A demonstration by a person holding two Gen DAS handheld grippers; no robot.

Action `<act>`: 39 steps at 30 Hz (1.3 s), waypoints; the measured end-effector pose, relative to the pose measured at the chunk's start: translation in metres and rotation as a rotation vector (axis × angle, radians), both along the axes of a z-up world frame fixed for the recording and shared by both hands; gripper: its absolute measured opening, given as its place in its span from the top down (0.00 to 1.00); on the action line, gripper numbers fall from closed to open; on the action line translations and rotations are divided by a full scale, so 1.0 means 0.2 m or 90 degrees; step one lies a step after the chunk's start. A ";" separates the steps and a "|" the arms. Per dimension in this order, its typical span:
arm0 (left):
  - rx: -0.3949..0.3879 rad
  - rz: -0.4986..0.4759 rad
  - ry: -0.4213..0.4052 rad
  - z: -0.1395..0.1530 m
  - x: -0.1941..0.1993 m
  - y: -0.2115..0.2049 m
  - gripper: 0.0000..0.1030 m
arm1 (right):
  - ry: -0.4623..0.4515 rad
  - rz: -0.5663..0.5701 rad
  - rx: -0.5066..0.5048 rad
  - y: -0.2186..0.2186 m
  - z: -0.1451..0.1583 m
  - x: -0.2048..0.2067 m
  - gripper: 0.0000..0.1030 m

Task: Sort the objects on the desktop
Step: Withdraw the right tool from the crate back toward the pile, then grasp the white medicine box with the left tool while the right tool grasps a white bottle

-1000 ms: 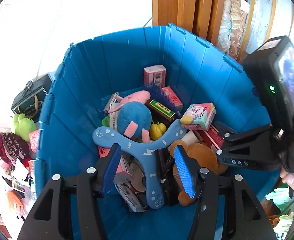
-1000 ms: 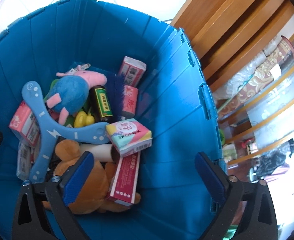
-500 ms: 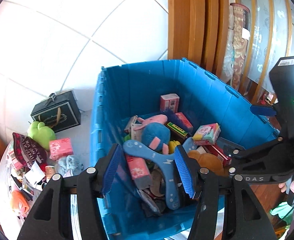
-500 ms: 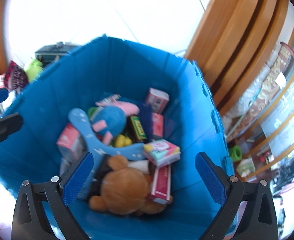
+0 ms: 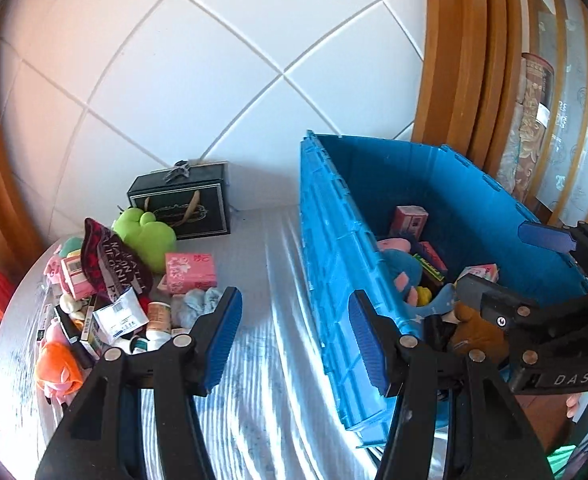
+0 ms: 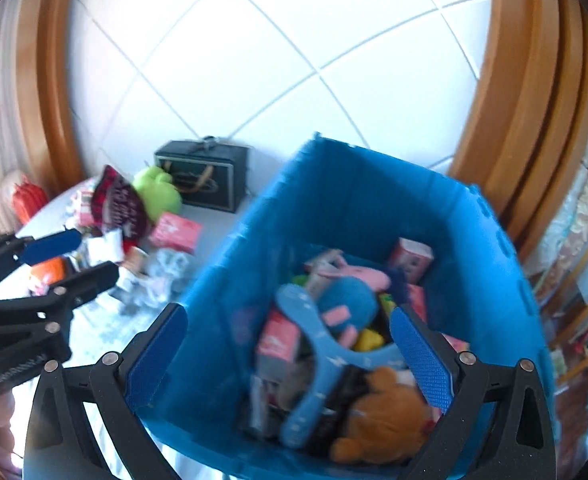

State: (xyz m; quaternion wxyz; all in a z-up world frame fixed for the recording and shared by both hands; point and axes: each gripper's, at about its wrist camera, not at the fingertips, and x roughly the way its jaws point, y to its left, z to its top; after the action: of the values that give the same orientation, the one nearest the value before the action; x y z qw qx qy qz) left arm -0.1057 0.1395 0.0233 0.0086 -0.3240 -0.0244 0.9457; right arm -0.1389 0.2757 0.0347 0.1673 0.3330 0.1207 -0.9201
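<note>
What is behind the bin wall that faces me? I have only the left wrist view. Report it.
Observer: A pink box lies just inside that wall, beside the boomerang.
Operator: Give me the boomerang's lie.
Observer: One long arm points back toward the right tongs, with the bear beside it.
Operator: Now state the right tongs.
Observer: The right tongs are open and empty, above the bin.
</note>
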 end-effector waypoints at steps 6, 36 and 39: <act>0.027 0.058 -0.023 -0.14 0.02 -0.32 0.47 | 0.016 0.051 -0.055 -0.30 -0.03 0.05 0.00; 0.136 0.295 -0.385 -1.48 -0.45 -1.27 0.47 | -0.279 0.030 -0.019 -1.01 -1.20 -0.53 0.00; 0.172 0.302 -0.388 -1.54 -0.53 -1.27 0.47 | -0.299 0.021 -0.013 -1.02 -1.29 -0.59 0.00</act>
State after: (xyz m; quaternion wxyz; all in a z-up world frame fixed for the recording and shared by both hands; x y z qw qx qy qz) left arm -0.2107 -0.1136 -0.2844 -0.1749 -0.5706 -0.2236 0.7706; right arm -0.2562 0.0708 -0.2228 0.2093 0.5343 0.0751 -0.8156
